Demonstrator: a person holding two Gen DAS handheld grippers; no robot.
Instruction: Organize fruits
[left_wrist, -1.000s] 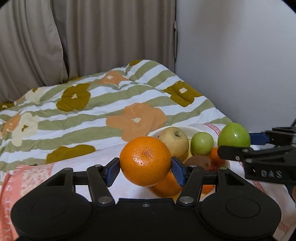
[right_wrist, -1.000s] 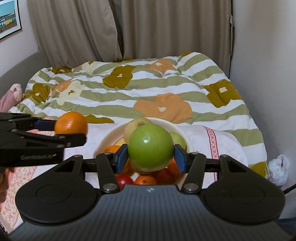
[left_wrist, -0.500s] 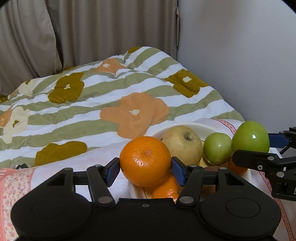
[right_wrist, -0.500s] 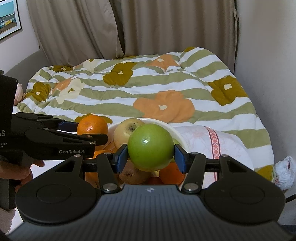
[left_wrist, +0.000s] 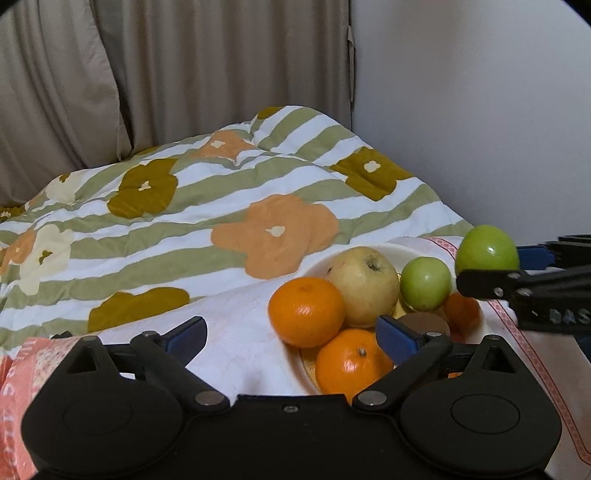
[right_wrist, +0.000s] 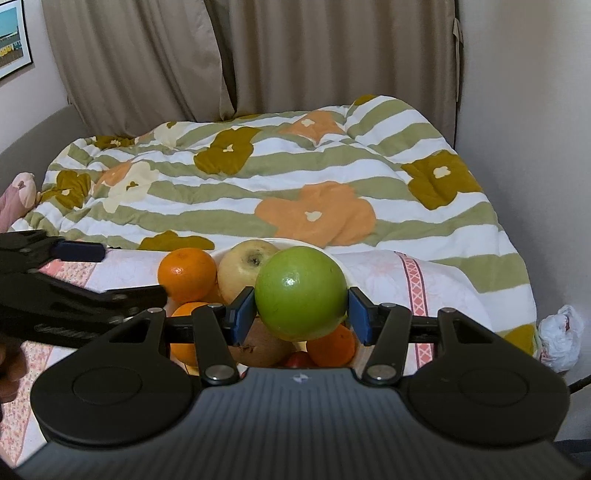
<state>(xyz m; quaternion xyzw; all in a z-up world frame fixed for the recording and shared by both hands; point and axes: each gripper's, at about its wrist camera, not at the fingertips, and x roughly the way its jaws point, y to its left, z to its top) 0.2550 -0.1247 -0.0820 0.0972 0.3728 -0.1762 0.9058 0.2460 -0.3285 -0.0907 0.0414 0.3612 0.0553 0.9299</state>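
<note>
A white bowl (left_wrist: 325, 263) on the bed holds a yellow apple (left_wrist: 364, 286), a small green apple (left_wrist: 425, 283), a kiwi (left_wrist: 428, 323) and several oranges. My left gripper (left_wrist: 291, 338) is open and empty just in front of the bowl; an orange (left_wrist: 306, 312) rests at the bowl's left edge between and beyond its fingers. My right gripper (right_wrist: 301, 314) is shut on a large green apple (right_wrist: 301, 293) and holds it above the bowl's right side. That apple also shows in the left wrist view (left_wrist: 487, 251).
The bowl sits on a pink patterned cloth (left_wrist: 236, 332) over a striped floral duvet (left_wrist: 184, 221). A wall (left_wrist: 480, 110) stands close on the right, curtains (left_wrist: 184, 74) at the back. A white plastic bag (right_wrist: 561, 338) lies by the bed's right edge.
My left gripper has opened and let go of the orange, which now rests at the bowl's left edge. My right gripper still holds the green apple over the bowl.
</note>
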